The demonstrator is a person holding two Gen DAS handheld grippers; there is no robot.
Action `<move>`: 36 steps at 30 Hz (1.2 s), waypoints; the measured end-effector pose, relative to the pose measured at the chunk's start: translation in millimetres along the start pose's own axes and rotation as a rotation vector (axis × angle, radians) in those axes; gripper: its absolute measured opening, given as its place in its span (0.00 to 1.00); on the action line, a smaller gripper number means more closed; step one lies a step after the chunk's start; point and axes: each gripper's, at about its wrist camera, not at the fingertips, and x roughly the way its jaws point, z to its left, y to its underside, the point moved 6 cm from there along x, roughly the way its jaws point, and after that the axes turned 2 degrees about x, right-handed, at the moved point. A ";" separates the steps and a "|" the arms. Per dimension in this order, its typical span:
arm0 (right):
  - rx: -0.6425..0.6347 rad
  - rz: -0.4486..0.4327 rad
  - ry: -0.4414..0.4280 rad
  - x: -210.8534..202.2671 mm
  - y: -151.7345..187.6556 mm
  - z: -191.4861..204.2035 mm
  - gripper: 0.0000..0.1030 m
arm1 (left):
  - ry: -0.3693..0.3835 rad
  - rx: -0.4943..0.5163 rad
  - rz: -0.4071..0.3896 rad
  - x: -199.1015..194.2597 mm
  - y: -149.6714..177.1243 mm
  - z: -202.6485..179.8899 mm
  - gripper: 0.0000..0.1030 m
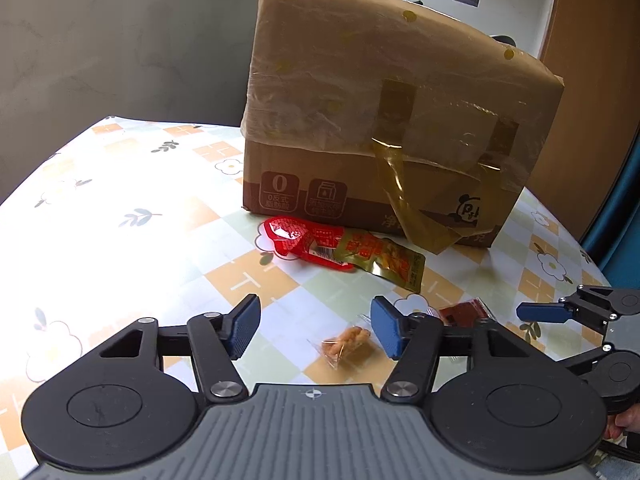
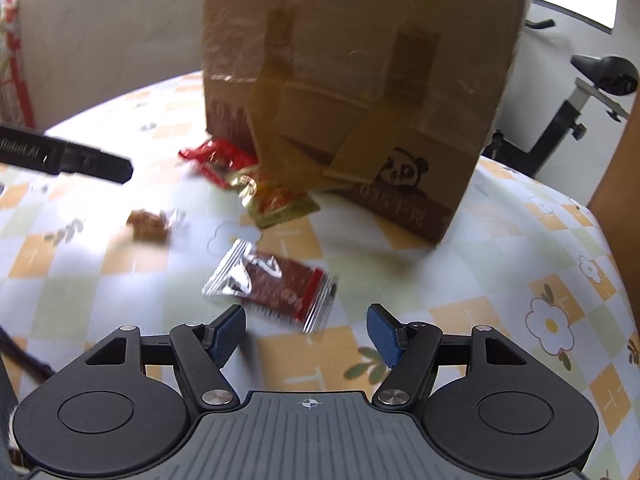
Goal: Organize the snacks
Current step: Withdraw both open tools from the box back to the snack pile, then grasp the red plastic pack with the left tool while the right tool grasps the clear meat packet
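Left wrist view: left gripper fingers spread, pinching nothing, above a clear-wrapped orange snack on the worktop; red packet and gold packet lie against the cardboard box. Right wrist view: right gripper fingers spread and empty, just short of the dark red snack packet.

Left gripper: pitched down toward the surface, its 2 blue-padded fingers spread apart with nothing pressed between the pads. Right gripper: also tilted down, its 2 blue pads parted about the same, nothing clamped; in the left wrist view it shows at the right edge, just beside the left one, with part of a hand behind it. In the right wrist view 1 black finger of the left gripper reaches in from the left edge.
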 end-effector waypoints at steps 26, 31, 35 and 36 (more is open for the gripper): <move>0.035 -0.099 -0.126 33.6 -23.9 6.8 0.42 | 0.036 -0.011 0.065 17.4 13.1 -4.9 0.46; 0.043 -0.102 -0.117 32.8 -24.4 3.4 0.41 | 0.031 -0.001 0.074 23.7 6.4 -1.4 0.46; 0.048 -0.103 -0.114 33.9 -24.7 2.5 0.41 | -0.014 -0.019 0.051 35.4 -17.4 13.1 0.47; 0.047 -0.103 -0.112 34.2 -24.8 3.2 0.41 | -0.029 -0.021 0.050 41.1 -23.0 16.6 0.48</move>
